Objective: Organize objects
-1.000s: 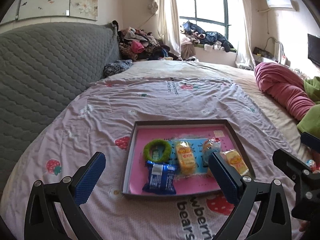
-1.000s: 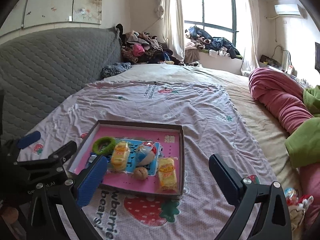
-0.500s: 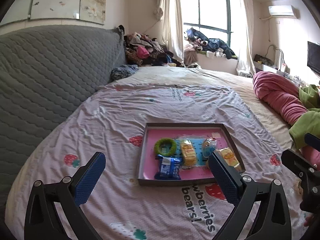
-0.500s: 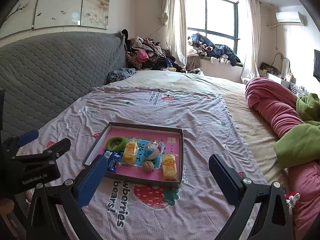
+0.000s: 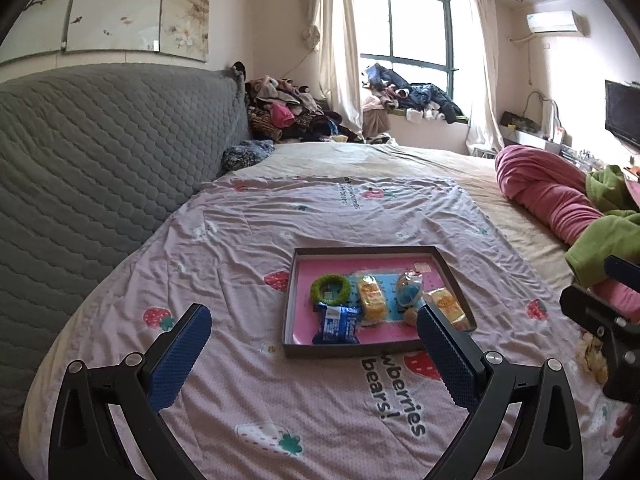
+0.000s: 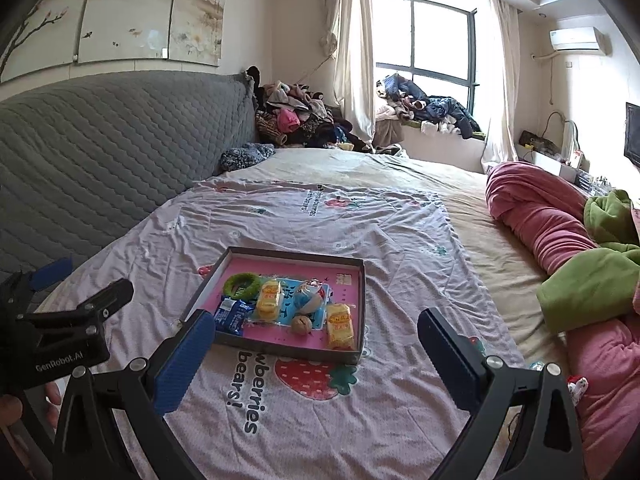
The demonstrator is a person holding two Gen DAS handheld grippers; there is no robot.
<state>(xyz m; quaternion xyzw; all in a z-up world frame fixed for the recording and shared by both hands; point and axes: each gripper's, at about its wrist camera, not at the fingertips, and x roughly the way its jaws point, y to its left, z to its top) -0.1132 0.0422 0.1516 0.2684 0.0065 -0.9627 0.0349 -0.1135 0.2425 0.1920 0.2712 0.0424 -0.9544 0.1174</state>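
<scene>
A shallow dark tray with a pink floor (image 5: 298,280) (image 6: 362,300) lies on the bed sheet. In it are a green ring (image 5: 330,289) (image 6: 241,283), a blue snack packet (image 5: 337,324) (image 6: 232,315), two yellow snack packets (image 5: 372,297) (image 6: 340,326), a blue-white wrapped item (image 5: 409,289) (image 6: 308,298) and a brown walnut-like ball (image 6: 300,325). My left gripper (image 5: 314,352) is open and empty, held back from the tray's near edge. My right gripper (image 6: 316,354) is open and empty, also short of the tray.
A grey quilted headboard (image 5: 100,152) runs along the left. Rolled pink bedding (image 6: 548,216) and a green blanket (image 6: 592,288) lie to the right. Piled clothes (image 5: 288,112) sit at the far end by the window. Small items (image 6: 576,384) lie by the right edge.
Both grippers have drawn back and risen from the tray, which now looks smaller and farther off. Both stay open and empty.
</scene>
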